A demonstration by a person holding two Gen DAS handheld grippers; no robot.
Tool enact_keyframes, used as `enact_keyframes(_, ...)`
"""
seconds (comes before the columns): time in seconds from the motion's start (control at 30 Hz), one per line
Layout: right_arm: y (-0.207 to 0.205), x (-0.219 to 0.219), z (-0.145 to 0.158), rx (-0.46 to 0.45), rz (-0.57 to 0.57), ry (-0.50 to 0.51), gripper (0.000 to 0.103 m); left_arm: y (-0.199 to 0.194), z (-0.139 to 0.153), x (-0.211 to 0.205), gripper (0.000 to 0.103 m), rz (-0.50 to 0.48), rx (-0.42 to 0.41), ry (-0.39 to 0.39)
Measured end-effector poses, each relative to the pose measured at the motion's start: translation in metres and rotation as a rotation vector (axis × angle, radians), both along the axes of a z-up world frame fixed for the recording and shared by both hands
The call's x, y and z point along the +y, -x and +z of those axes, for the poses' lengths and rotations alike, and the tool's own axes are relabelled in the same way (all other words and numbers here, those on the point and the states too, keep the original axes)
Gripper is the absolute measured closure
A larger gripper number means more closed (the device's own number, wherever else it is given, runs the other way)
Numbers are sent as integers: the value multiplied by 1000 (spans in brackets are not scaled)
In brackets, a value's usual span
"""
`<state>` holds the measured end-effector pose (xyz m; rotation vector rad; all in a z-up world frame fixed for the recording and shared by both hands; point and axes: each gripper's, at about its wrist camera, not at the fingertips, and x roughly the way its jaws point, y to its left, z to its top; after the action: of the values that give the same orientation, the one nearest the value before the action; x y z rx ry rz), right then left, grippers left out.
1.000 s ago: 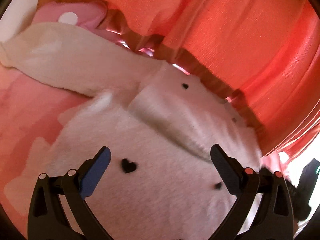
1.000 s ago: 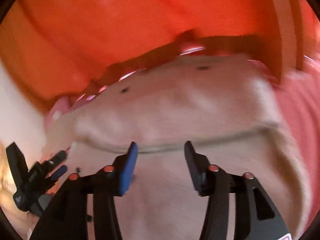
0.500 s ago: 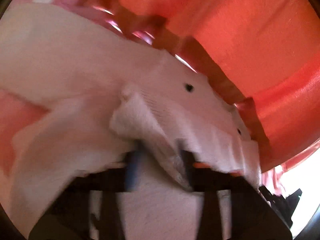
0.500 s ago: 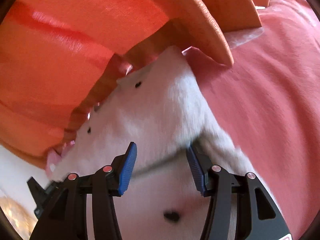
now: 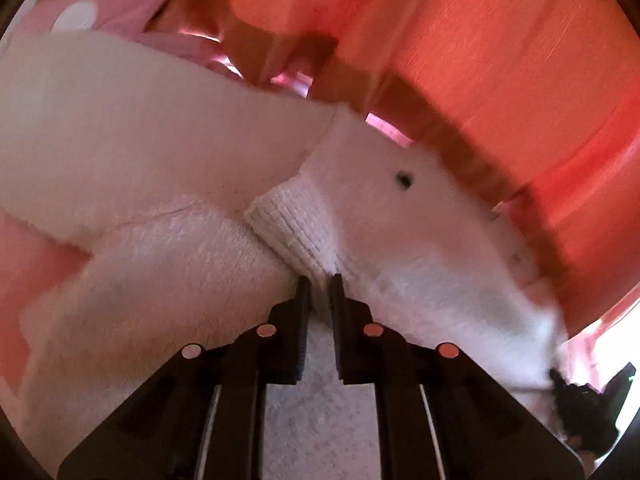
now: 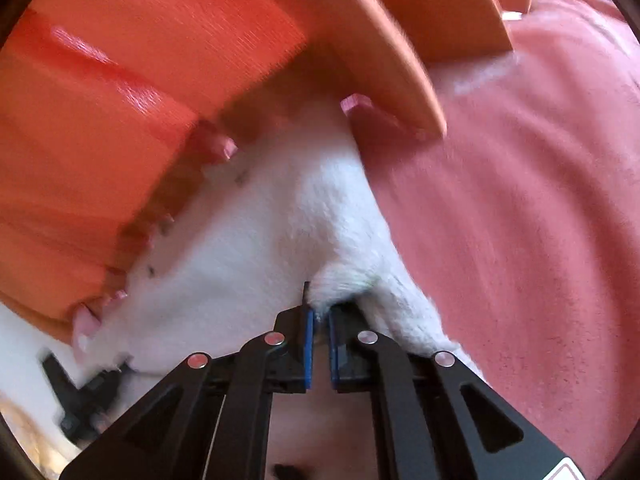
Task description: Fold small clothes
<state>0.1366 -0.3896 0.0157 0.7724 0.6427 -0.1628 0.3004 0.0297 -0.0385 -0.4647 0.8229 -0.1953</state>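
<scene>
orange curtain (image 5: 500,40) hangs behind a pink bedspread (image 6: 520,240), where the white knitted sweater (image 5: 160,128) with small black hearts lies spread. left hand-held gripper (image 5: 319,280) is clenched on its ribbed collar (image 5: 288,220); right hand-held gripper (image 6: 318,312) pinches a fold at the sweater's edge beside the bedspread.

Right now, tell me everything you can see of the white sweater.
The white sweater is a small fuzzy knit with scattered small black marks and a ribbed band bunched at the middle. It lies rumpled on a pink cover, its far edge beneath orange fabric. The left gripper pinches the ribbed fold in its jaws; the right gripper pinches another bunch of it.
</scene>
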Motion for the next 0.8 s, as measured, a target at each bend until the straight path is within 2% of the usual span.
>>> enact_keyframes(0.07, 3, 7, 20, -66, 14, 68, 98, 0, 5, 1, 93, 12, -14, 13)
enact_keyframes(0.1, -2, 8, 15, -24, 14, 90, 98, -2, 3, -1, 93, 21, -16, -27)
enact_keyframes(0.13, -7, 6, 5, 24, 16, 82, 97, -1, -3, 0, 94, 20, 2, -30)
enact_keyframes(0.17, -15, 0, -23, 138, 9, 13, 101, -2, -9, 4, 94, 20, 21, 31)
enact_keyframes(0.2, -11, -3, -24, 101, -14, -14, 101, -2, -7, 8, 94, 26, 18, 64)
enact_keyframes(0.27, -9, -4, -12, 133, -45, -33, 93, -2, -6, 13, 95, 32, 18, 128)
enact_keyframes(0.33, -1, 2, 7, 117, -97, 35, 83, 1, -2, 17, 95, 34, 8, 177)
enact_keyframes(0.4, 6, 11, 33, 78, -127, 153, 83, 10, 12, 25, 93, 35, -6, 183)
enact_keyframes(0.43, 4, 12, 43, 53, -136, 196, 81, 11, 18, 24, 86, 35, -13, 184)
enact_keyframes(0.47, 1, 11, 48, 42, -130, 214, 69, 7, 23, 20, 69, 28, -18, 198)
enact_keyframes(0.5, -16, 9, 52, 42, -96, 237, 60, 7, 27, 19, 59, 23, -14, 205)
enact_keyframes(0.53, -20, 4, 51, 47, -75, 242, 44, 3, 28, 16, 48, 22, -7, 211)
enact_keyframes(0.57, -37, 4, 48, 59, -52, 254, 41, 0, 29, 15, 47, 18, -3, 214)
enact_keyframes(0.63, -66, 0, 38, 112, -19, 303, 41, -10, 27, 9, 48, 5, 10, 179)
enact_keyframes(0.67, -93, -6, 26, 187, -10, 340, 41, -9, 28, 13, 54, 3, 5, 163)
enact_keyframes(0.7, -101, -8, 19, 218, -7, 348, 41, -12, 29, 11, 59, 4, 2, 137)
enact_keyframes(0.73, -116, -14, 7, 261, 7, 339, 44, -14, 30, 11, 82, -1, -1, 127)
enact_keyframes(0.77, -126, -18, -1, 270, 29, 313, 67, -17, 32, 10, 93, -14, -10, 132)
enact_keyframes(0.8, -123, -15, -2, 258, 30, 312, 82, -17, 35, 11, 93, -20, -30, 148)
